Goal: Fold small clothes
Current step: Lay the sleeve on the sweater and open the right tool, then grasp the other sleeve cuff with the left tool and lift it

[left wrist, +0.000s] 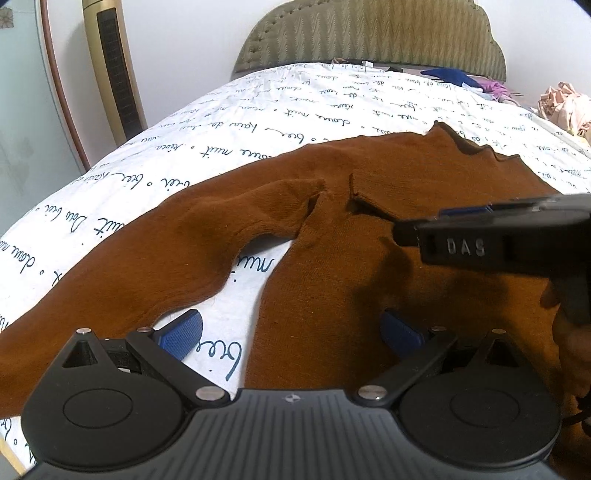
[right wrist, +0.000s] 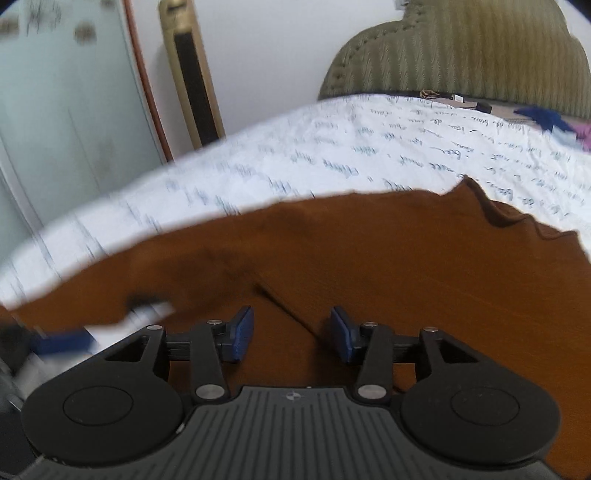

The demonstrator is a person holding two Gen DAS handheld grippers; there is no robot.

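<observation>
A brown long-sleeved garment [left wrist: 369, 177] lies spread on the white script-printed bedsheet [left wrist: 258, 110]. One sleeve [left wrist: 147, 251] trails toward the lower left, and a folded flap edge crosses the body. My left gripper [left wrist: 291, 332] is open wide above the garment's near edge, its blue pads [left wrist: 181, 332] apart and gripping nothing. My right gripper [left wrist: 406, 230] reaches in from the right over the garment's body. In the right wrist view, the right gripper [right wrist: 291, 334] stands open above the brown cloth [right wrist: 406, 277], with a fold line running under the gap. The left gripper's blue pad [right wrist: 62, 343] is a blur at the lower left.
An olive padded headboard [left wrist: 369, 33] closes the far end of the bed. Loose blue [left wrist: 447, 75], pink [left wrist: 495, 88] and peach clothes [left wrist: 565, 107] lie at the far right. A gold tower unit [left wrist: 110, 74] and a glass door [left wrist: 22, 110] stand left of the bed.
</observation>
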